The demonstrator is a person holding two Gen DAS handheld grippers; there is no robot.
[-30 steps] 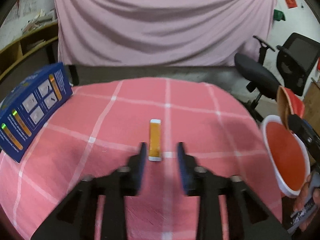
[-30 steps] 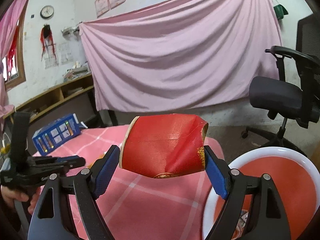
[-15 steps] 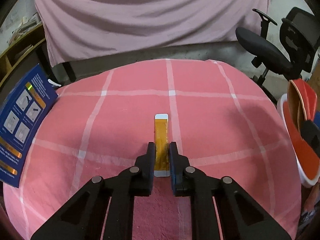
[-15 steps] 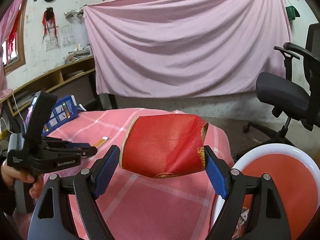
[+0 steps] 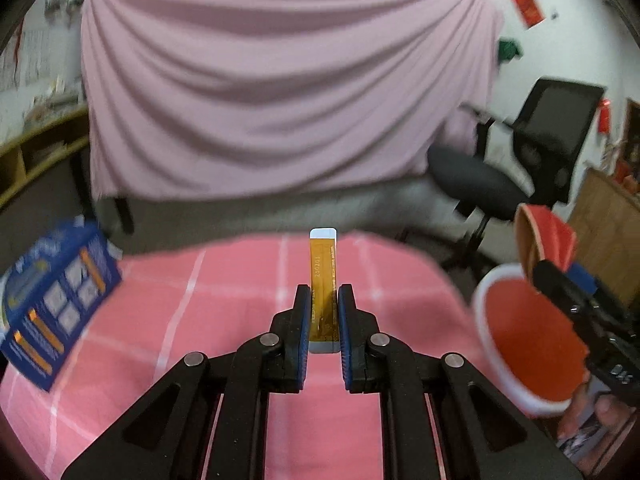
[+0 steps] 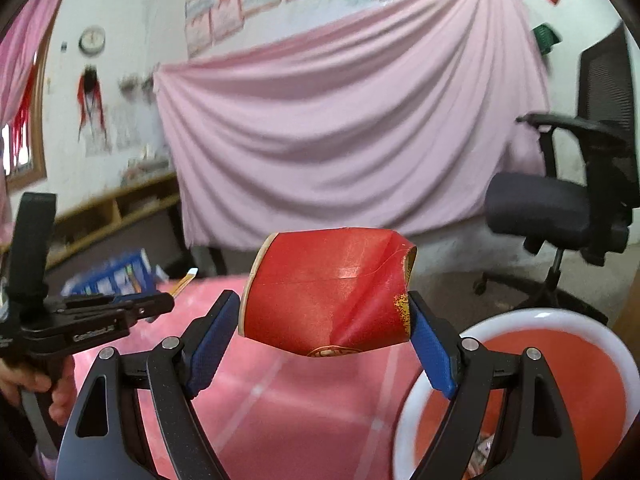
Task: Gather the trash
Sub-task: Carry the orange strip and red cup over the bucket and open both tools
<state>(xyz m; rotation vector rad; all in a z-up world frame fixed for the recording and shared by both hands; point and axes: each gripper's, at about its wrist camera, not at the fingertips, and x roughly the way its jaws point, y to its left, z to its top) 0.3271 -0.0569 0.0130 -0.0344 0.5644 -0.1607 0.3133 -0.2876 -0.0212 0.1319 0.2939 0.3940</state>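
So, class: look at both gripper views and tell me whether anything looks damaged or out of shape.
Yes. The red paper cup clamped sideways in the right gripper is crushed: its wall is creased and its rim dented. The flat orange sachet in the left gripper looks intact.

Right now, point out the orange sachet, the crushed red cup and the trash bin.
Orange sachet [image 5: 323,280], left wrist view, printed middle.
Crushed red cup [image 6: 326,292], right wrist view, side wall.
Trash bin [image 6: 560,317], right wrist view, white rim.
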